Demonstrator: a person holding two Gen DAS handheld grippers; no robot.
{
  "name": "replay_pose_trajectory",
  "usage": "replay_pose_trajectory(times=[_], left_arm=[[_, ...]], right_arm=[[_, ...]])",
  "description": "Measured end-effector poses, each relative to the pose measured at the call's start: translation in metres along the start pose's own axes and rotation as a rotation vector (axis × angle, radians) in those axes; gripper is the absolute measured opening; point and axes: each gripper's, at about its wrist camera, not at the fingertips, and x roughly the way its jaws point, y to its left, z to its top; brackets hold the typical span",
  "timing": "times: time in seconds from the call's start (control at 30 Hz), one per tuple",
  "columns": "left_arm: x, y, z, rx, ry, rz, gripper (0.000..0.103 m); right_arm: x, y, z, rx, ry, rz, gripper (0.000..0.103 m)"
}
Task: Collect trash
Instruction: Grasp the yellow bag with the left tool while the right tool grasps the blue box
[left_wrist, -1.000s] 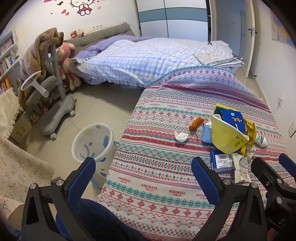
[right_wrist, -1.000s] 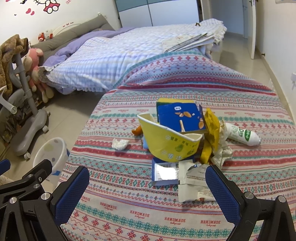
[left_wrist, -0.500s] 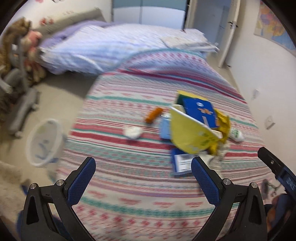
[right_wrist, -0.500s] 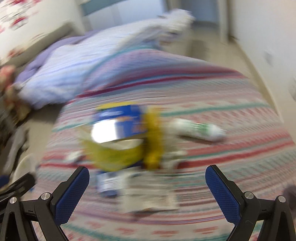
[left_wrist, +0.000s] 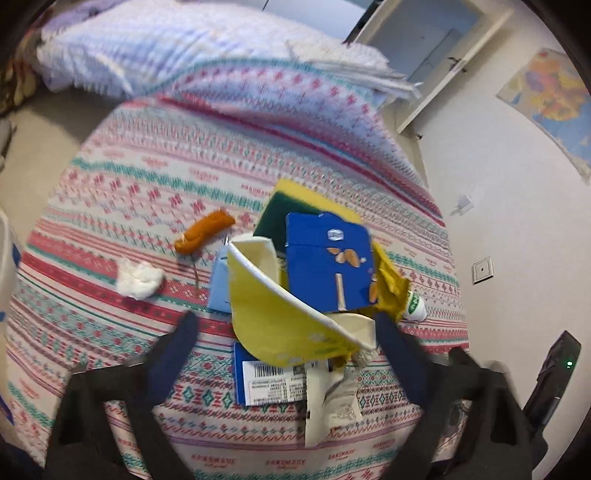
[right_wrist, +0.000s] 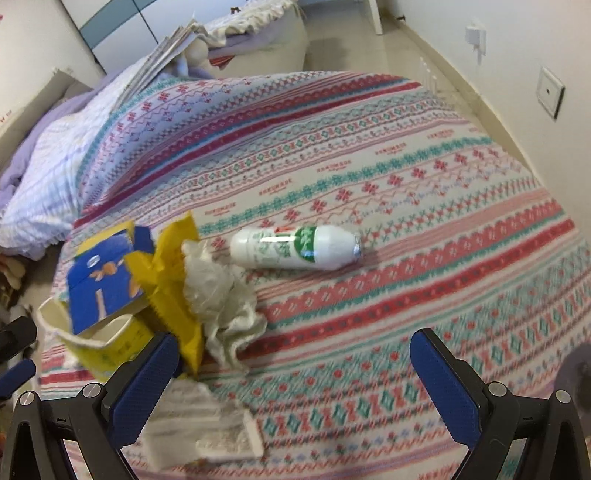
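Both our grippers hang empty, fingers spread: left gripper (left_wrist: 284, 332) straddling the near yellow paper bowl (left_wrist: 288, 317) because it tops the trash heap, right gripper (right_wrist: 291, 362) facing the white bottle (right_wrist: 295, 248) lying alone farther on the patterned bedspread (right_wrist: 424, 206).

A bedspread (right_wrist: 406, 192) banded in red, teal and pink snowflake patterns is seen. On it, a crushed yellow paper bowl (left_wrist: 280, 317), a blue almond-printed carton (left_wrist: 328, 269), an orange wrapper (left_wrist: 203, 230) and a white, green-labelled plastic bottle (right_wrist: 295, 246) are shown.
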Motion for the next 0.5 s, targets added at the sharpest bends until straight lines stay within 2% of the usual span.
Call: replay_pose_trajectory(times=[0.03,0.17,0.3,0.4,0.5], left_arm=[[0.007,0.003,0.001,-0.018,0.021,-0.009,0.065],[0.022,0.02,-0.002,-0.064,0.05,-0.022,0.007],[0.013,0.026,-0.007,-0.058,0.035,-0.05,0.004],[0.002,0.026,-0.006,-0.021,0.011,-0.046,0.003],[-0.004,0.03,-0.004,-0.011,-0.006,-0.026,0.003]], right_arm=[[0.001,-0.001,0.003,0.005,-0.003,0.006,0.103],[0.002,0.016,0.012,-0.058,-0.028,0.054,0.103],[0.009,0.054,0.011,-0.196,-0.016,0.117,0.102],[0.016,0.083,0.012,-0.299,-0.013,0.159,0.094],[0.027,0.097,0.011,-0.333,0.008,0.165,0.084]])
